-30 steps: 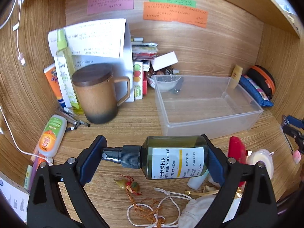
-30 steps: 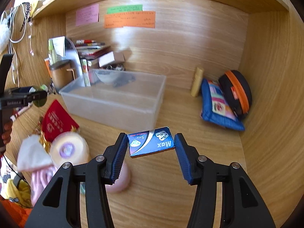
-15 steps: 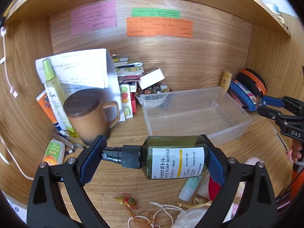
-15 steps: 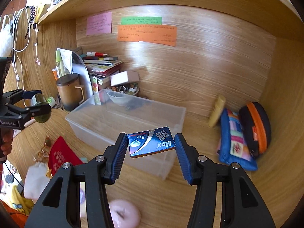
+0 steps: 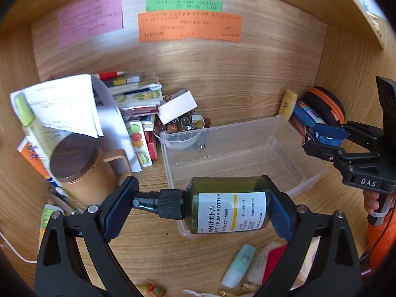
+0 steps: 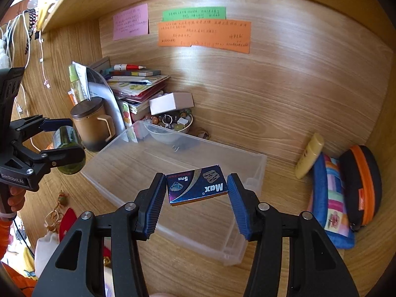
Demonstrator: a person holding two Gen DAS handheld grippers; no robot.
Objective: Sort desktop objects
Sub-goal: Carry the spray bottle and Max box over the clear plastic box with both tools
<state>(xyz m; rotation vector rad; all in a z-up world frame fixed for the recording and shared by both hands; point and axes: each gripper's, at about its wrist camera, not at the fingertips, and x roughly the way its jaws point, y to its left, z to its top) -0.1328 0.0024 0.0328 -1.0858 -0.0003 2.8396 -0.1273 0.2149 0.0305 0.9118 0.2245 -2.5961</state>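
Both jaws clamped — left gripper (image 5: 201, 205) on pump bottle (image 5: 227, 204), right gripper (image 6: 196, 198) on blade box (image 6: 196, 185).

Grippers: two, my left gripper (image 5: 203, 204) and my right gripper (image 6: 196, 189)
Green pump bottles in my grip: one, the pump bottle (image 5: 226, 205)
Blue razor-blade packs in my grip: one, the blade box (image 6: 196, 188)
Clear plastic bins: one, the bin (image 6: 257, 165)
Sticky notes on the back wall: three, a pink note (image 5: 90, 23), a green note (image 5: 184, 5) and an orange note (image 5: 189, 27)
Lidded brown mugs: one, the mug (image 5: 83, 168)
Bowls of beads: one, the bowl (image 6: 173, 123)
Small white boxes: one, the white box (image 6: 170, 102)
Yellow tubes: one, the yellow tube (image 6: 309, 156)
Pouches by the right wall: I count two, a blue pouch (image 6: 331, 198) and a black-and-orange case (image 6: 361, 183)
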